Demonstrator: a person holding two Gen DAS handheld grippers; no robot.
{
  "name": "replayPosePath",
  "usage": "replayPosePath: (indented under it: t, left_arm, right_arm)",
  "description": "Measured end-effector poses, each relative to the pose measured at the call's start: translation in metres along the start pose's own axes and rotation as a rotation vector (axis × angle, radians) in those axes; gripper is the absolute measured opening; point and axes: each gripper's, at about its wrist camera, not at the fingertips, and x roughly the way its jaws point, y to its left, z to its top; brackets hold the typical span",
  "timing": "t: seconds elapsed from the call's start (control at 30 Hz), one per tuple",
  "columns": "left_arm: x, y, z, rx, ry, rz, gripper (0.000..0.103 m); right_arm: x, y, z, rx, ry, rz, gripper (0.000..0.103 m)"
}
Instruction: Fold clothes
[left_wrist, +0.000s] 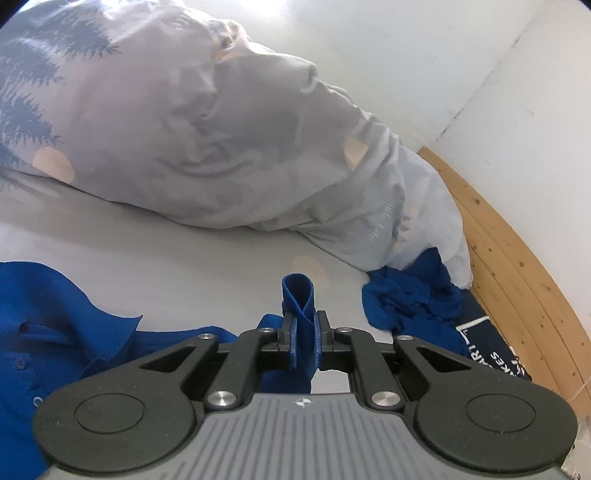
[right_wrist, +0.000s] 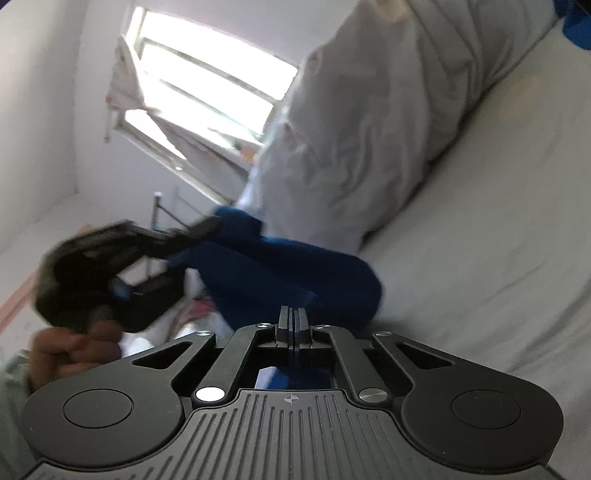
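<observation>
left wrist view: my left gripper (left_wrist: 303, 332) is pinched narrow on a folded strip of the royal-blue knit polo shirt (left_wrist: 55, 332), a loop of the cloth sticking up past the fingertips. the rest of that shirt, collar and button placket showing, lies spread on the pale grey bed sheet (left_wrist: 184, 266), on the near side of the big crumpled white duvet with dark leaf print and peach dots (left_wrist: 221, 147). a second bunched blue garment (left_wrist: 413, 299) sits against the duvet's end, next to a dark cloth with white lettering (left_wrist: 491, 354) and the wooden bed frame (left_wrist: 517, 258).

right wrist view: my right gripper (right_wrist: 294, 325) has its jaws pressed together. blue cloth (right_wrist: 288, 273) lies right at and under the tips, and i can't tell if any of it is actually caught. the left gripper shows here too, blurred, holding the blue cloth up beside the duvet (right_wrist: 369, 110), with my hand (right_wrist: 70, 350) under it.

step, as i read it: taking two hold points on the shirt to lift and lay it flat before folding, early in the task. next move calls for confirming the right pinch has fabric, then drawing both grippers apart and away from the duvet to tension the cloth. risk: an empty right grip, or dragging the duvet.
</observation>
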Motion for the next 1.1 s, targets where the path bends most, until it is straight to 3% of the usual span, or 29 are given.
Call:
replayPosePath:
  t: [0.1,0.27,0.33,0.4,0.47,0.63,0.77,0.83,0.9,0.93,1.0,1.1]
  left_arm:
    - [0.0,0.003,0.003,-0.009,-0.011,0.026,0.011]
    - [-0.005,-0.004,0.001,0.031,-0.001,-0.023,0.011]
    - [-0.01,-0.007,-0.001,0.04,-0.003,-0.027,0.011]
    - [-0.014,-0.007,-0.001,0.044,-0.001,-0.04,0.011]
    - [-0.017,-0.005,-0.001,0.053,0.005,-0.06,0.011]
    - [-0.024,-0.001,-0.003,0.058,0.015,-0.102,0.011]
    - [-0.026,0.003,-0.005,0.05,0.008,-0.104,0.011]
    - [-0.026,0.004,-0.005,0.043,0.005,-0.099,0.011]
    - [-0.025,0.006,-0.005,0.036,0.002,-0.082,0.011]
    - [-0.024,0.007,-0.005,0.03,-0.002,-0.072,0.011]
    - [-0.022,0.01,-0.003,0.01,-0.016,-0.056,0.011]
    - [-0.014,0.015,0.001,-0.037,-0.043,-0.023,0.011]
  right_arm:
    - [-0.009,0.0,0.007,0.012,-0.029,0.021,0.001]
    - [-0.015,-0.023,0.012,0.119,-0.04,-0.007,0.008]
    - [-0.015,-0.032,0.01,0.161,-0.035,0.016,0.024]
    - [-0.013,-0.035,0.007,0.192,-0.045,0.063,0.074]
    - [-0.011,-0.033,0.005,0.205,-0.053,0.115,0.084]
    - [0.003,-0.028,0.001,0.187,-0.037,0.103,0.084]
    - [0.015,-0.032,-0.003,0.217,0.003,0.058,0.077]
    - [0.021,-0.033,-0.004,0.229,0.009,0.064,0.065]
    - [0.023,-0.031,-0.005,0.231,0.006,0.097,0.039]
    - [0.023,-0.029,-0.005,0.224,0.004,0.112,0.035]
    - [0.02,-0.022,-0.002,0.193,0.003,0.115,0.018]
    - [0.009,-0.015,0.0,0.166,-0.025,0.111,0.015]
